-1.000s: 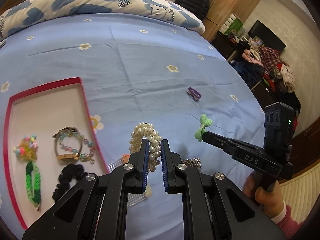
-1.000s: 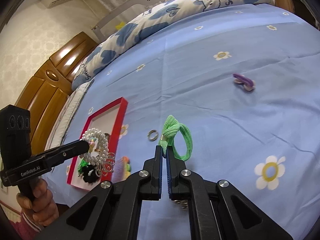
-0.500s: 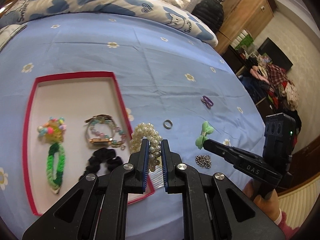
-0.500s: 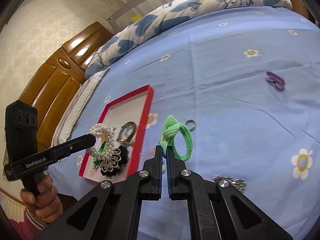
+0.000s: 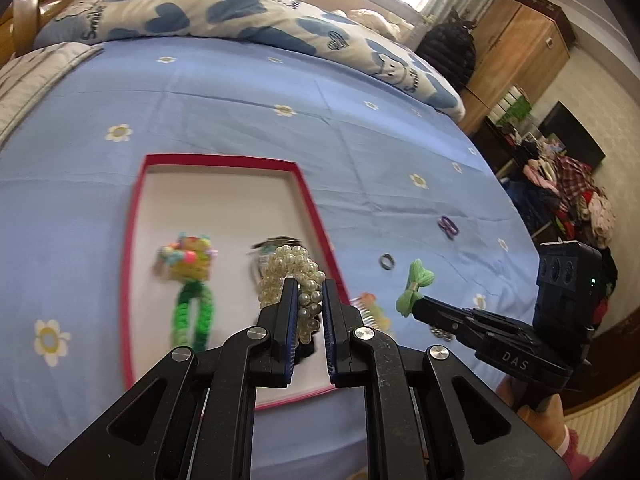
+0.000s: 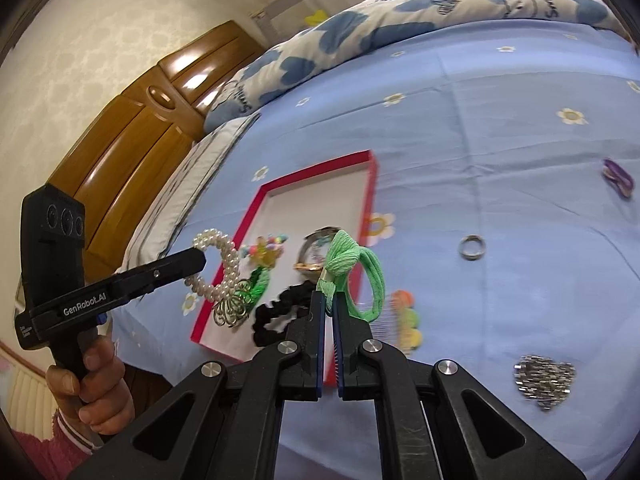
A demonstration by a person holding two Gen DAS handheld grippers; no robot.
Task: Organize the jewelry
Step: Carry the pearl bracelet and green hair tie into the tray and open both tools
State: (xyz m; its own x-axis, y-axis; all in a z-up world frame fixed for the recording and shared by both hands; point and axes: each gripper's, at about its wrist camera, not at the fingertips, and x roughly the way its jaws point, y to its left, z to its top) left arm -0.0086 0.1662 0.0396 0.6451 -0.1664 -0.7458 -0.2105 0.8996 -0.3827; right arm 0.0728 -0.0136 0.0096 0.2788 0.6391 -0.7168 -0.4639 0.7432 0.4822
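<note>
My left gripper [image 5: 306,290] is shut on a pearl bracelet [image 5: 290,272] and holds it above the red-rimmed tray [image 5: 136,216]; the bracelet also shows in the right wrist view [image 6: 224,264]. My right gripper [image 6: 328,300] is shut on a green hair tie [image 6: 352,264] and holds it over the tray's right rim [image 6: 370,188]. It appears in the left wrist view [image 5: 414,286] to the right of the tray. In the tray lie a colourful bead charm with a green band [image 5: 188,264], a watch [image 6: 316,248] and a black scrunchie [image 6: 280,312].
On the blue flowered sheet [image 5: 240,92] to the right of the tray lie a metal ring [image 6: 472,246], a purple hair tie [image 6: 618,176], a comb with coloured beads [image 6: 404,318] and a silver heart piece [image 6: 544,376]. A quilt [image 5: 200,20] lies at the back.
Both grippers moved left with their loads. The pearl bracelet is now over the tray instead of right of it, and the green hair tie has come to the tray's right rim.
</note>
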